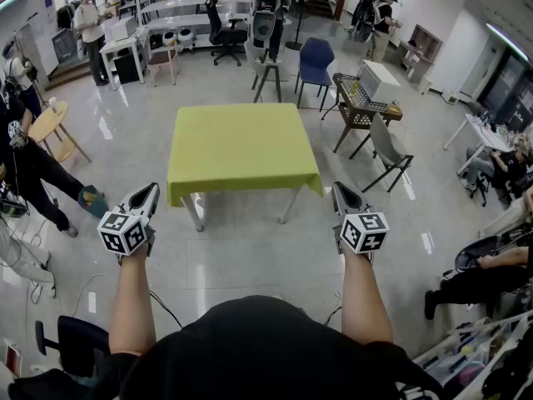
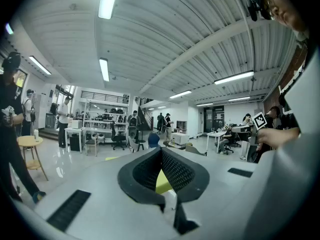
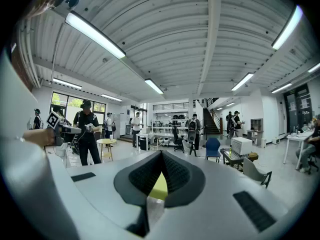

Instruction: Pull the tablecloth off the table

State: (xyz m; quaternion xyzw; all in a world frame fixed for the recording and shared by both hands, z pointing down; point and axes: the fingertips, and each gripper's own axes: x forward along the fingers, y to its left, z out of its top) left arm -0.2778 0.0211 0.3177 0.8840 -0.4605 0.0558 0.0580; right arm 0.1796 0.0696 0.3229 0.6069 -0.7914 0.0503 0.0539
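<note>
A yellow-green tablecloth (image 1: 240, 147) covers a small square table with white legs (image 1: 194, 212) in the middle of the floor. My left gripper (image 1: 148, 193) is held short of the table's near left corner, jaws shut and empty. My right gripper (image 1: 340, 192) hangs just off the near right corner, also shut with nothing in it. In the left gripper view the closed jaws (image 2: 161, 152) frame a sliver of the yellow cloth (image 2: 163, 183). In the right gripper view the closed jaws (image 3: 161, 155) show the same cloth (image 3: 160, 187) through the gap below their tips.
A blue chair (image 1: 316, 63), a stool (image 1: 266, 75) and a wire cart (image 1: 361, 100) stand behind the table; a grey chair (image 1: 389, 148) is at its right. A round wooden side table (image 1: 48, 125) and people stand at the left. A seated person (image 1: 483, 277) is at the right.
</note>
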